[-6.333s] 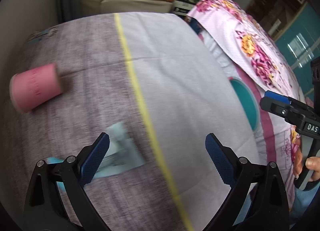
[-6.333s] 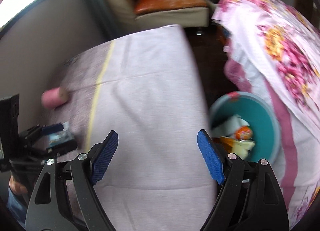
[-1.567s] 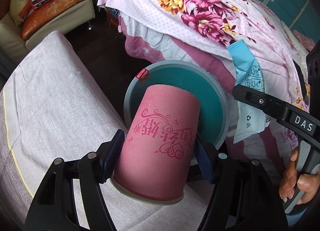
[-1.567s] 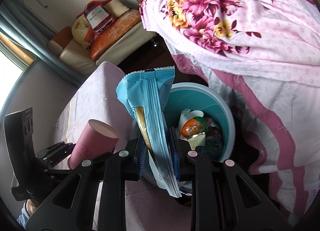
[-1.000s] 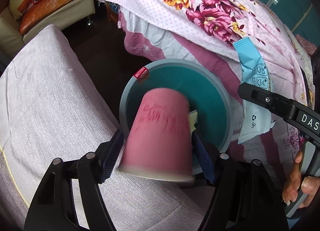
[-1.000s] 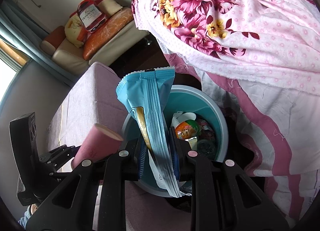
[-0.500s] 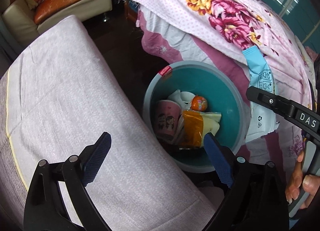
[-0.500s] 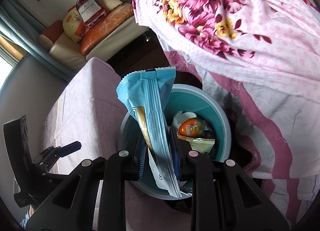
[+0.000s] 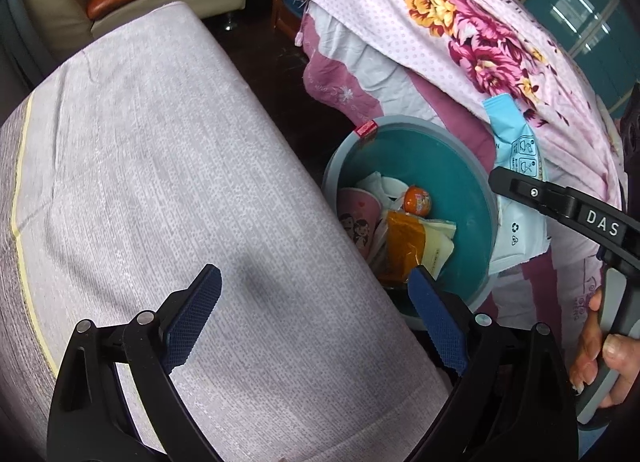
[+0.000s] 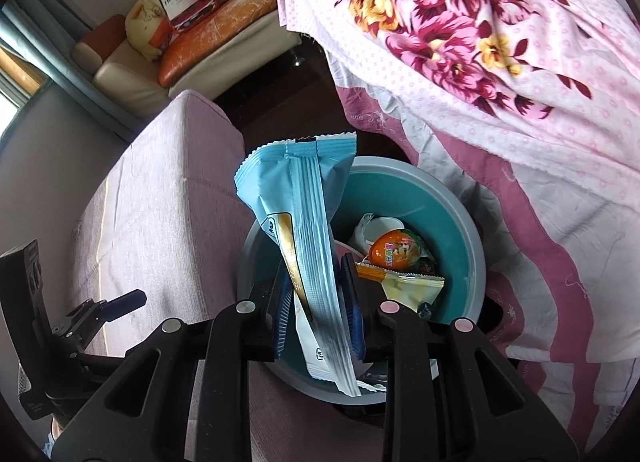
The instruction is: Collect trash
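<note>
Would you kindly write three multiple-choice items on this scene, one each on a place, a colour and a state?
1. Where does the pink cup lie?
A. on the grey cloth
B. in the bin
C. on the sofa

2. What colour is the bin inside?
A. teal
B. red
C. black

3. How is the right gripper?
A. open and empty
B. shut on the blue wrapper
C. shut on the cup

Key: 1 B, the cup rests among the trash against the bin's wall; 2 A, the bare inner wall shows teal; 3 B, the blue wrapper stands clamped between the pads above the bin, while the left gripper hangs open with nothing in it.
</note>
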`<state>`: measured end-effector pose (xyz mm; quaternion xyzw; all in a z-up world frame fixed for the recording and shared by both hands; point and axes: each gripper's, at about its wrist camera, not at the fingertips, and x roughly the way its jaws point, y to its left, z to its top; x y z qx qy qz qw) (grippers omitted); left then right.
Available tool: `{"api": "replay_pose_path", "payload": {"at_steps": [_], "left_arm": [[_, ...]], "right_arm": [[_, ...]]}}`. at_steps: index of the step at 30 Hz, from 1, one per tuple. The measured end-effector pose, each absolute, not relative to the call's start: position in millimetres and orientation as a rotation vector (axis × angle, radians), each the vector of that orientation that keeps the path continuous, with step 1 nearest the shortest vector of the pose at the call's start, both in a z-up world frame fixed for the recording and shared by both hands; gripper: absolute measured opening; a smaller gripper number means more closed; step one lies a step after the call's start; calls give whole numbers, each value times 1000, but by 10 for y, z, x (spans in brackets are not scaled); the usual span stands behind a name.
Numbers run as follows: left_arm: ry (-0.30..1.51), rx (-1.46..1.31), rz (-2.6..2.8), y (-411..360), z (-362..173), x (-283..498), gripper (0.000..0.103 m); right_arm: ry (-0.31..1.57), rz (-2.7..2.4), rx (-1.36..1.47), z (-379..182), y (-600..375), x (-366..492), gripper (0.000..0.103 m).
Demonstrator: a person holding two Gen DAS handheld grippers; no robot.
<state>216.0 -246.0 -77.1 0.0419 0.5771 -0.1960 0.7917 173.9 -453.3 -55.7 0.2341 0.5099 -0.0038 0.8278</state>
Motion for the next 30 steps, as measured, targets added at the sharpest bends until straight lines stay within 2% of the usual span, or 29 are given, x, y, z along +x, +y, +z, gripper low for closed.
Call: {"api": "replay_pose_path", "payload": {"at_steps": [3, 5, 6, 7, 8, 10, 13, 21, 24, 30], "left_arm": [[1235, 68, -416, -2383, -767, 2152, 98], [1233, 58, -415, -2352, -765, 2163, 98], [1233, 52, -414, -2335, -764, 2166, 98], [1231, 43, -411, -2305, -762, 2171, 98], [1229, 36, -410, -2279, -761, 2174, 98], [1228, 20, -407, -2223, -756, 2182, 99], [1222, 0, -400, -2129, -736, 2184, 99], [1188, -12, -387, -1980, -600, 2080, 99], [1170, -17, -390, -1938, -509, 2006, 99], [1143, 10, -382, -1893, -349, 1832, 99]], "right_arm": [[1092, -12, 483, -561, -4463, 1772, 30], [1094, -19, 469, -558, -4412, 1788, 43], [1093, -26, 451, -545, -4366, 1796, 56], [1096, -28, 436, -538, -4330, 1800, 64], [1099, -28, 431, -540, -4302, 1807, 67], [1109, -27, 425, -535, -4265, 1817, 79], [1132, -54, 385, -496, -4186, 1825, 84], [1133, -67, 268, -306, -3966, 1715, 86], [1115, -70, 255, -220, -3919, 1638, 92], [1084, -68, 242, -68, -3865, 1487, 95]]}}
